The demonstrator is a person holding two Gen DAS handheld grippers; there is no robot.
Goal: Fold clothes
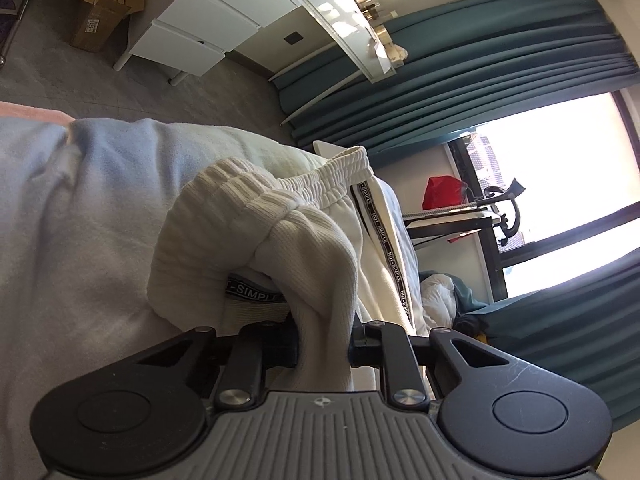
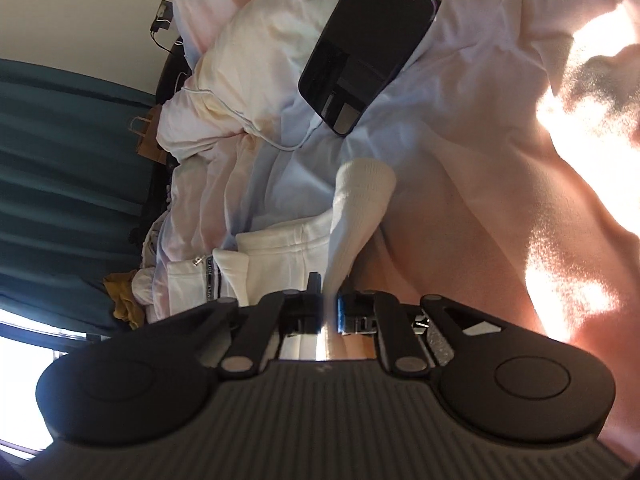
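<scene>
White sweatpants point(image 1: 256, 236) with a black lettered side stripe point(image 1: 384, 240) lie on the bed. In the left wrist view my left gripper point(image 1: 323, 344) is shut on a ribbed cuff of the pants, which bunches up over the fingers; the elastic waistband point(image 1: 340, 176) lies beyond. In the right wrist view my right gripper point(image 2: 330, 312) is shut on the other ribbed cuff point(image 2: 360, 200), which stands up from the jaws. The rest of the pants point(image 2: 272, 256) lies to the left, with a zip pocket.
A dark phone point(image 2: 368, 48) with a white cable point(image 2: 256, 128) lies on the rumpled pale duvet point(image 2: 248, 80). A pink blanket point(image 2: 500, 200) is to the right. A white drawer desk point(image 1: 224, 20), cardboard box point(image 1: 104, 12), teal curtains point(image 1: 480, 60) and a bright window point(image 1: 552, 168) lie beyond the bed.
</scene>
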